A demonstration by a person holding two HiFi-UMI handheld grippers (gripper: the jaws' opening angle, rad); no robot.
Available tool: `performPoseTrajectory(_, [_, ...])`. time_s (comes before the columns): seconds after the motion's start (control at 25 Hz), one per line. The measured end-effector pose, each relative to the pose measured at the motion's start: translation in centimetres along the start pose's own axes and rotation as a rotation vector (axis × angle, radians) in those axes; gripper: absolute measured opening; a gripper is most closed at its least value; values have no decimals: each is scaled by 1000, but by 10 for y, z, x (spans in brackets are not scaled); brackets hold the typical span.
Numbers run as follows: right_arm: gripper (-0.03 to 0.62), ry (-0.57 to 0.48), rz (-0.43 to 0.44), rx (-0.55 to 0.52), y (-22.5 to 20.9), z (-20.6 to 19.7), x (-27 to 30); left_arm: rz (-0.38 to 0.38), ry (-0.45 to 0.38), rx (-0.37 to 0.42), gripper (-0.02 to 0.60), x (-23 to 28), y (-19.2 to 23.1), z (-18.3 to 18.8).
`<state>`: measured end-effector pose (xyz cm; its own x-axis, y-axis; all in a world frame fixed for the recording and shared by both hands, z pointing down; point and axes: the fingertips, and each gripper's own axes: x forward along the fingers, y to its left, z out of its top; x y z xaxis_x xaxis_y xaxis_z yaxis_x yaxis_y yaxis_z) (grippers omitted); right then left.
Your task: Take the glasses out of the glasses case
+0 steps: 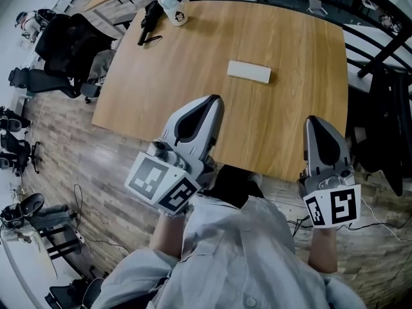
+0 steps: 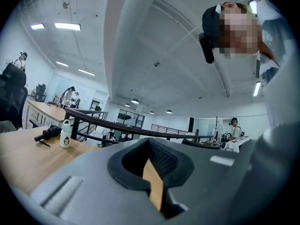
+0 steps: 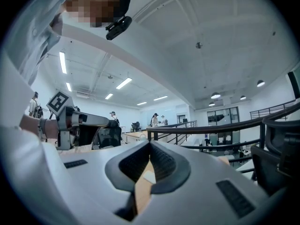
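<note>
From the head view, the glasses case (image 1: 248,71) lies flat and closed, alone near the middle of the wooden bench (image 1: 296,37). It is well ahead of both tools. The left gripper (image 1: 212,103) and right gripper (image 1: 313,120) hover over the near edge, pointing across the bench towards the case, and neither touches it. A white bottle (image 1: 172,8) and a black object (image 1: 149,21) sit at the far corner, well apart from the case.

In the left gripper view, the fingers of the left gripper (image 2: 150,143) are closed together on nothing. Only a sliver of bench shows through the slot behind them.

In the right gripper view, the right gripper (image 3: 150,144) likewise has its fingers pressed together and empty. A small pale patch shows through the slot and may be the case, though I cannot be sure.

The case looks to me like a light, stiff, smooth-skinned box. I would expect it to skate across the wood if pushed from one side only. One gripper should pin the lower half by its short end while the other lifts the lid at the seam. I cannot tell from here which long edge carries the hinge. The glasses are hidden inside and are surely delicate. I would take them by the bridge or a temple arm, never by the lenses, with a soft squeeze.
</note>
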<state>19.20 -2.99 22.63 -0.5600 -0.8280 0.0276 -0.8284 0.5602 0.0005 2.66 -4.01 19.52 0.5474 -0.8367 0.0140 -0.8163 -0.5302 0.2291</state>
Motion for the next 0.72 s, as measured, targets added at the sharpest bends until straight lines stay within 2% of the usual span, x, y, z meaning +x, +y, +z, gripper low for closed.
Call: performPoseTrajectory(0.72, [2,92,-50,-6,-8,-25,67,-47,89,-60,5,52,73,-25])
